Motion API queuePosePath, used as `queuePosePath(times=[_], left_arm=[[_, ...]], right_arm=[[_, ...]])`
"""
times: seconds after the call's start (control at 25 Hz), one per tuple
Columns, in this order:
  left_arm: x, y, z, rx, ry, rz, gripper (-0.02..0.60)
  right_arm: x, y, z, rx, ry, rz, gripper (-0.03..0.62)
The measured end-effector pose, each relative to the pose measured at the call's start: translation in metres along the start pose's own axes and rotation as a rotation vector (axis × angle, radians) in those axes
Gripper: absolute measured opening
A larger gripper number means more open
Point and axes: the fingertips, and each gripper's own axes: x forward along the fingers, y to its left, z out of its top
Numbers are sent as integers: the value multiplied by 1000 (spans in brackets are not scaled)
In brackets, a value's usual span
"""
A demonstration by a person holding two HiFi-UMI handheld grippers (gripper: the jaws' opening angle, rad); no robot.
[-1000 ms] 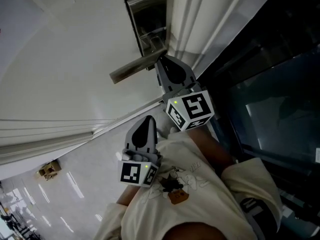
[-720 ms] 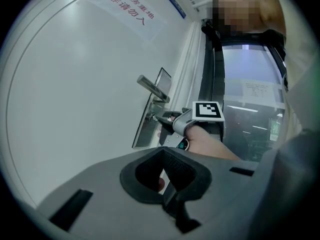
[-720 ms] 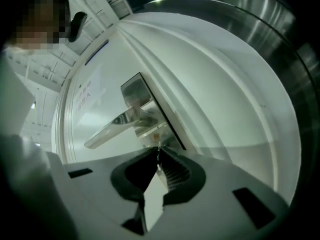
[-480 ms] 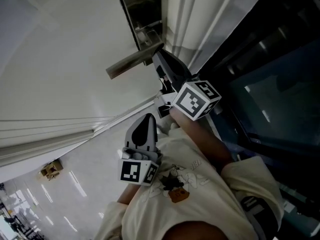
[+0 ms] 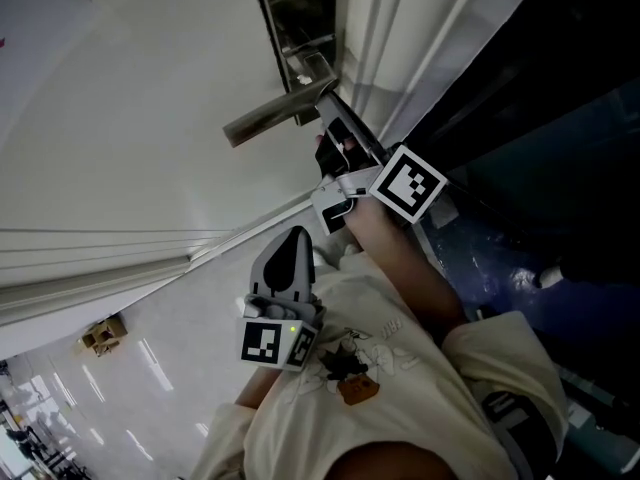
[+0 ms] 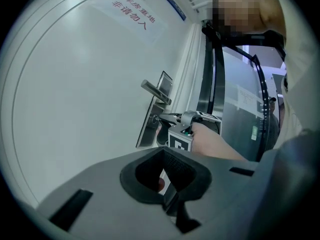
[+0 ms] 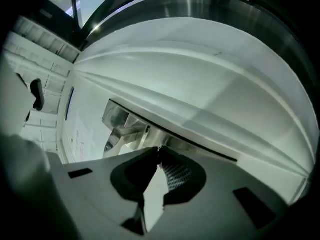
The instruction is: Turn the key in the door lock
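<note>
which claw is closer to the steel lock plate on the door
Right. The right claw is up at the brushed steel lock plate, tips beside its lever handle; the left claw sits lower, back by the person's shirt.

Glossy pale floor (image 5: 170, 358) w/ light streaks, dark glass panel (image 5: 560, 118) at R, white frame (image 5: 400, 48).

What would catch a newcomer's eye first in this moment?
The brushed-steel lock plate with its lever handle on the white door, top centre of the head view, where the right tool reaches in just below the handle, jaws closed. Next, that tool's black-and-white marker cube, stark against the dark glass panel at right. The left tool hangs lower down, by the cream shirt.
</note>
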Motion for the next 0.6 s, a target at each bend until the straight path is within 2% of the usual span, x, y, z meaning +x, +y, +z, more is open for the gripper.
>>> queuePosePath(times=[0.2, 0.36, 0.6], left_arm=[[-5, 3, 2, -2, -1, 2, 5], [-5, 4, 2, -4, 1, -4, 5], [-3, 2, 2, -5, 2, -17, 6]], right_arm=[[-5, -12, -3, 180, -19, -35, 28], [-5, -14, -6, 347, -33, -20, 28], [-4, -15, -8, 516, -42, 8, 26]])
